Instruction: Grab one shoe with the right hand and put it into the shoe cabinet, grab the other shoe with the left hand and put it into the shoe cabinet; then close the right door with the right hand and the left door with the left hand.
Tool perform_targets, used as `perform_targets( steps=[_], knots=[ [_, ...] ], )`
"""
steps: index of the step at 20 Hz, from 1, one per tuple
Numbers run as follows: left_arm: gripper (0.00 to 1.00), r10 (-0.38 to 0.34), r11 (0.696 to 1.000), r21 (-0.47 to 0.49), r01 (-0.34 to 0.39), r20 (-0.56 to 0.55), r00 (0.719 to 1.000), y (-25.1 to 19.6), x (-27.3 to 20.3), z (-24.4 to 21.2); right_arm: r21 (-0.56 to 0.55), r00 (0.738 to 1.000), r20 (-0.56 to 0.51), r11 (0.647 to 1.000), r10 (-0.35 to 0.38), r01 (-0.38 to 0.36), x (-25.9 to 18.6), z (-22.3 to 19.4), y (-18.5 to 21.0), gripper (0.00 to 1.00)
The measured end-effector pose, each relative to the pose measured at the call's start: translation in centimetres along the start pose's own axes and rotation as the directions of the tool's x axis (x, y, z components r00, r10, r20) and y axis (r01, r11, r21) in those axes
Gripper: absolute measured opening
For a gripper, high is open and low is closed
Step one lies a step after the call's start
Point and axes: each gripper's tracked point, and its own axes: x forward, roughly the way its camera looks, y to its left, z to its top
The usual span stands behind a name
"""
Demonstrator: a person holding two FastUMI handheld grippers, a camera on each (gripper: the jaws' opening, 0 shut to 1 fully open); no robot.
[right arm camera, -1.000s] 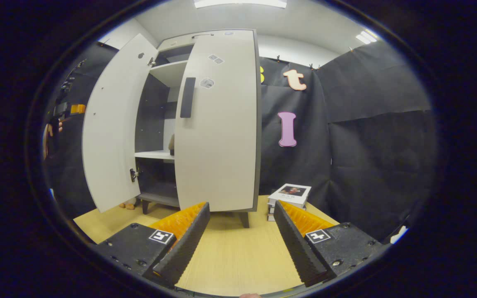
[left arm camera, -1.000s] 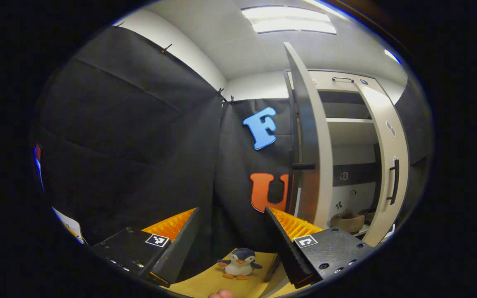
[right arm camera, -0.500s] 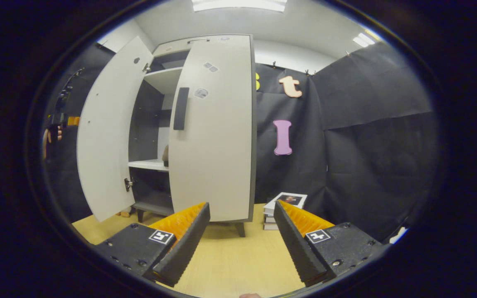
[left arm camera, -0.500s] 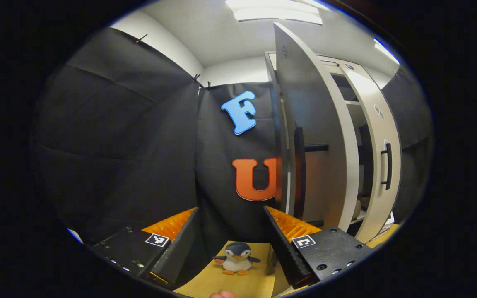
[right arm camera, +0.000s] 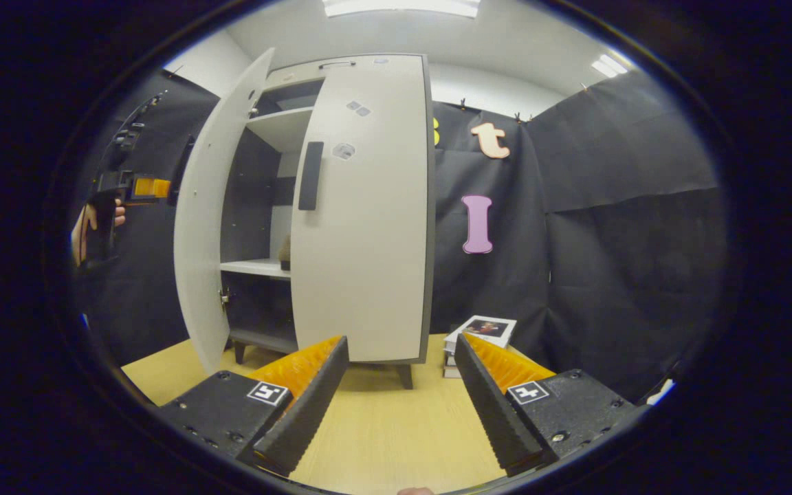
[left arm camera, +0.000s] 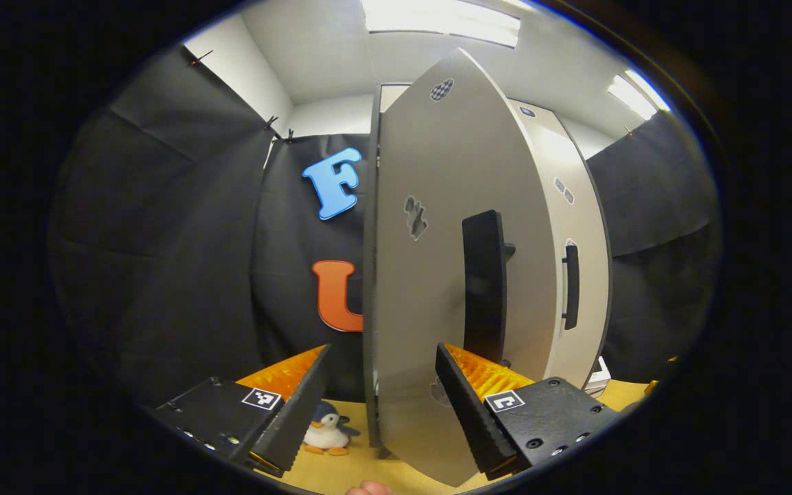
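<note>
The left door (left arm camera: 437, 289) is seen ajar, its upright handle (left arm camera: 484, 285) directly ahead of the wide, empty left tool (left arm camera: 382, 399).

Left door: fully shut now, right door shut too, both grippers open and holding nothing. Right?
Not quite. The left door is partway open, not shut; the right gripper view shows a gap with shelves behind it. The rest holds: the right door is shut, and the left gripper and right gripper are open and hold nothing.
</note>
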Motion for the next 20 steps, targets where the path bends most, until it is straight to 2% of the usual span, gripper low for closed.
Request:
perform_targets(
  steps=[3,7,10,17,20],
  knots=[
    [0.93,-0.054,0.998,-0.045,0.054,0.005,0.999,-3.9,2.9,-0.9,0.003,1.0,0.013,1.0,-0.027,0.027,-1.2,0.2,-1.0,1.0],
    [0.93,-0.01,0.998,-0.054,0.012,0.037,0.999,-4.7,4.6,-0.8,0.002,0.999,0.006,0.999,-0.049,0.049,-1.8,-0.1,-1.6,1.0],
    [0.93,0.015,0.999,-0.031,-0.013,0.066,0.998,-4.8,3.5,-0.2,0.007,0.999,0.0,0.999,-0.05,0.05,-2.0,0.0,-1.6,1.0],
    [0.94,-0.072,0.997,-0.034,0.075,0.063,0.995,-9.1,-1.6,-0.2,0.0,1.0,0.007,1.0,-0.011,0.011,-1.1,1.2,-0.1,1.0],
    [0.94,-0.088,0.996,-0.026,0.089,0.061,0.994,-11.0,-3.9,-0.9,0.0,1.0,0.006,1.0,0.014,-0.014,-0.7,1.4,0.7,1.0]
  ],
)
